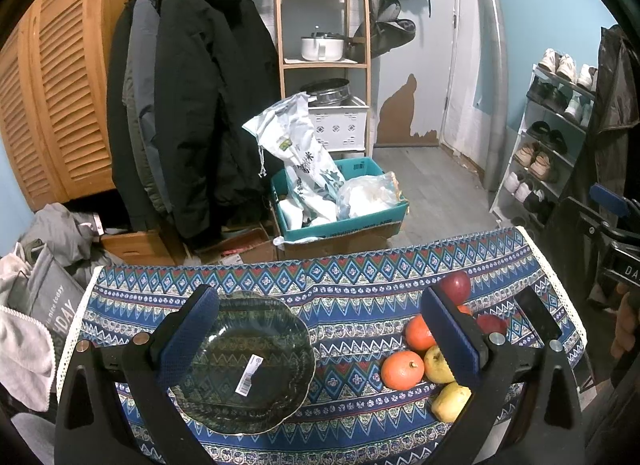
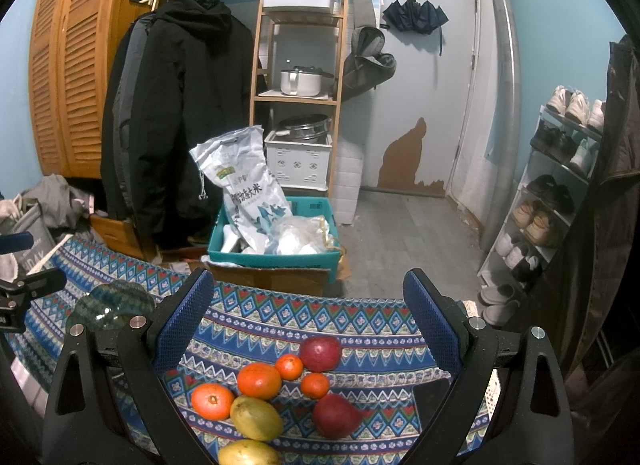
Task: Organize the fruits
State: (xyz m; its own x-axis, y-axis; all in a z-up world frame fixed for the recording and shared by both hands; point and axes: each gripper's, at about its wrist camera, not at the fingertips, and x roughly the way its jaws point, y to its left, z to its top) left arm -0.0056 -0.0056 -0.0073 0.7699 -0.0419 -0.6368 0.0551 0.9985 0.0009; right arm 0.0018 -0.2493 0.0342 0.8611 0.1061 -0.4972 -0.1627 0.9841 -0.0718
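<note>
Between the spread jaws of the left gripper (image 1: 318, 339), toward its left finger, a green glass plate (image 1: 244, 361) sits on the patterned tablecloth (image 1: 352, 285), a white barcode sticker (image 1: 248, 375) on it; plate is empty. Left gripper holds nothing, jaws wide apart. By its right finger the fruit cluster: red apple (image 1: 455, 287) just beyond the fingertip, orange (image 1: 419, 332) and another orange (image 1: 402, 370) just inside the finger, yellow mango (image 1: 438, 364) touching the second orange, second yellow mango (image 1: 451, 401) below it, a second red fruit (image 1: 491, 324) partly hidden behind the finger.

Right gripper (image 2: 308, 319) also spread wide, nothing pinched. Between its jaws lies the same cluster: red apple (image 2: 321, 353) farthest, small tangerine (image 2: 289, 366) touching it, second tangerine (image 2: 315, 385), large orange (image 2: 259, 380), orange (image 2: 212, 401) nearer the left finger, mango (image 2: 256, 417), second mango (image 2: 248, 453) at bottom edge, dark red fruit (image 2: 337, 416) toward the right finger. Dark phone (image 2: 430, 401) just inside the right finger. Plate (image 2: 112, 303) lies outside the left finger, well apart from the fruit.
</note>
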